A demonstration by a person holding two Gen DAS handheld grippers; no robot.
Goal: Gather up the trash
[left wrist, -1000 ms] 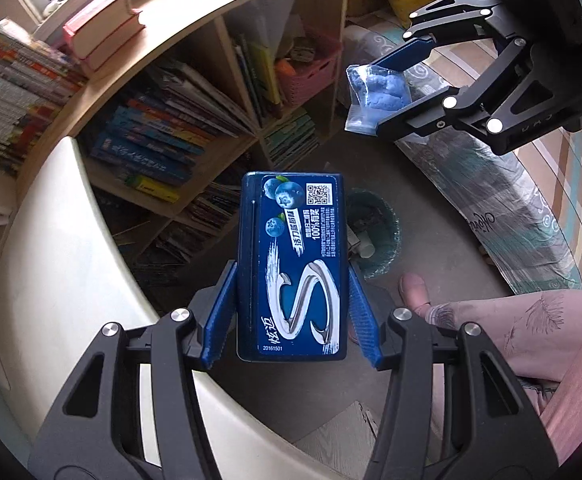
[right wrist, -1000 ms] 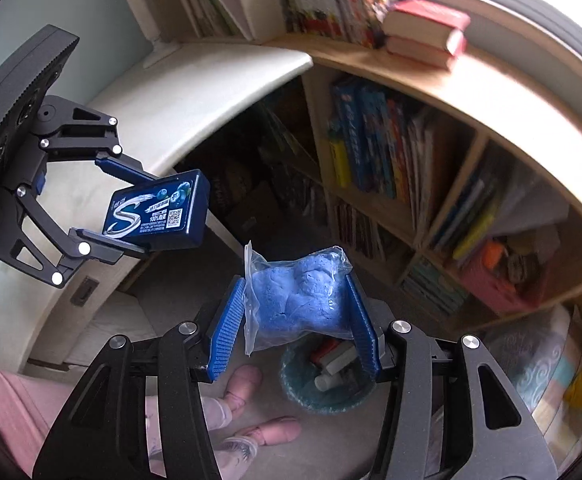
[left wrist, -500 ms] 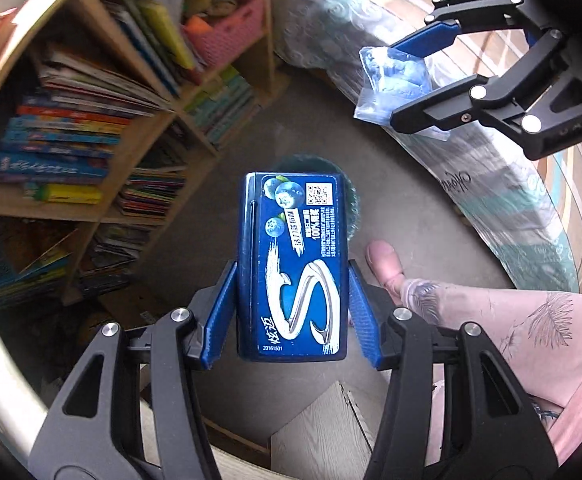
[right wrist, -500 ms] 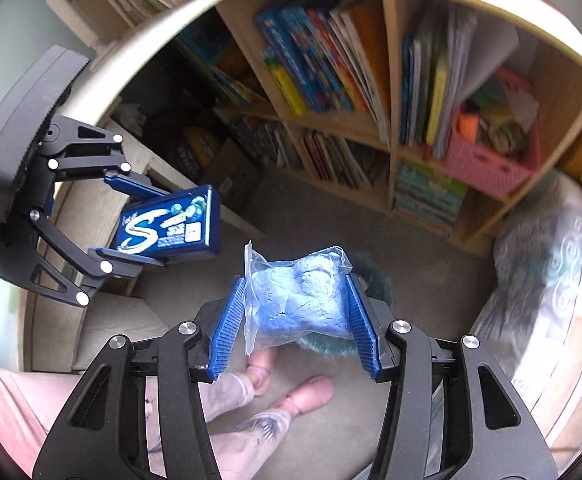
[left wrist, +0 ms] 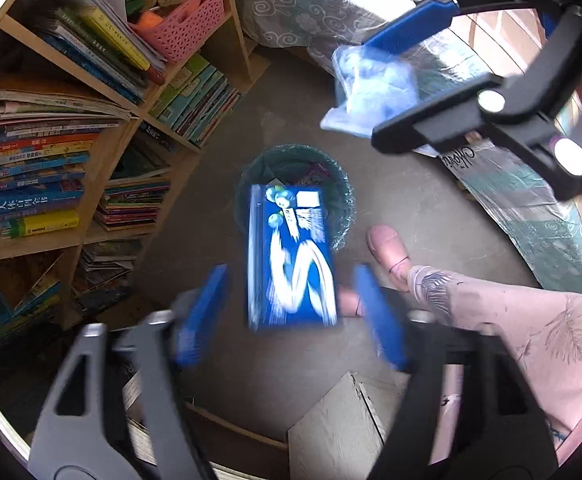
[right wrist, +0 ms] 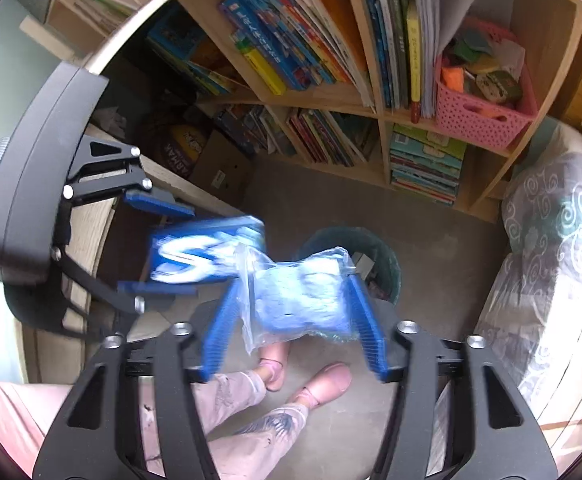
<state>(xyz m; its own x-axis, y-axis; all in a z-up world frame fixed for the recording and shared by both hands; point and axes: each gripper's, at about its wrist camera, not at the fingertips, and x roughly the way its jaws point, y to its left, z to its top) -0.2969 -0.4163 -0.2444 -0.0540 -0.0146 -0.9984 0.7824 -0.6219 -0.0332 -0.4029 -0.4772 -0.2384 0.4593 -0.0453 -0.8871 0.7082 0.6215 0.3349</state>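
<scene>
**Both claws opening above the bin**

The wooden bookshelf (right wrist: 371,92) fills the space beyond both claws, packed with books, with a pink basket (right wrist: 487,120) in one compartment. A patterned bed cover (left wrist: 331,12) lies past the right claw. On the grey floor, straight below the left claw (left wrist: 291,312), stands the teal waste bin (left wrist: 343,200), holding some scraps.

The left claw's jaws are opening: its blue pads stand clear on either side of the blue gum box (left wrist: 291,260), which is blurred and lies between them without touching, directly over the bin. The right claw (right wrist: 295,320) is also opening; the clear bag of blue material (right wrist: 299,300) sits between its pads, close against the right-hand pad, apart from the other. The person's pink shoes (right wrist: 327,384) show beneath that claw.
</scene>
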